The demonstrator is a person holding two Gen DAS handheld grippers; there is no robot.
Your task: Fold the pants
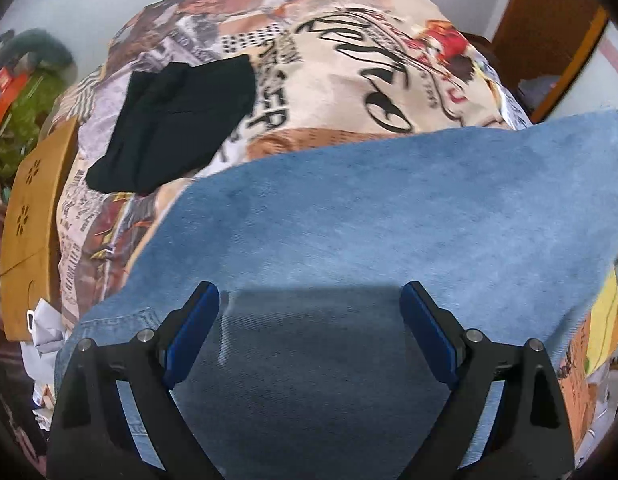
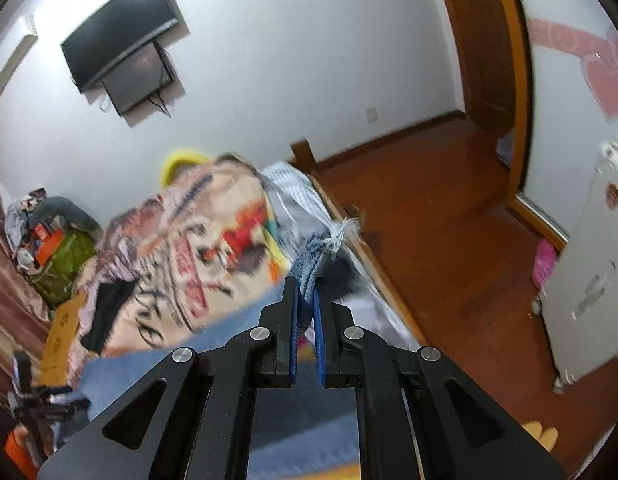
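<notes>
Light blue denim pants [image 1: 369, 208] lie spread over a printed bedspread [image 1: 341, 72]. My left gripper [image 1: 309, 300] is open, its blue pads wide apart just above the denim near the pants' edge, holding nothing. In the right wrist view my right gripper [image 2: 305, 292] is shut on a frayed hem of the blue pants [image 2: 315, 254] and holds it lifted above the bed's right side. More blue denim [image 2: 229, 344] shows below the fingers.
A folded black garment [image 1: 177, 128] lies on the bedspread at the left. A wooden board [image 1: 33, 216] stands at the bed's left edge. A green bag [image 2: 65, 260], a wall TV [image 2: 117, 28], a wooden floor [image 2: 449, 240] and a white cabinet [image 2: 589, 272] surround the bed.
</notes>
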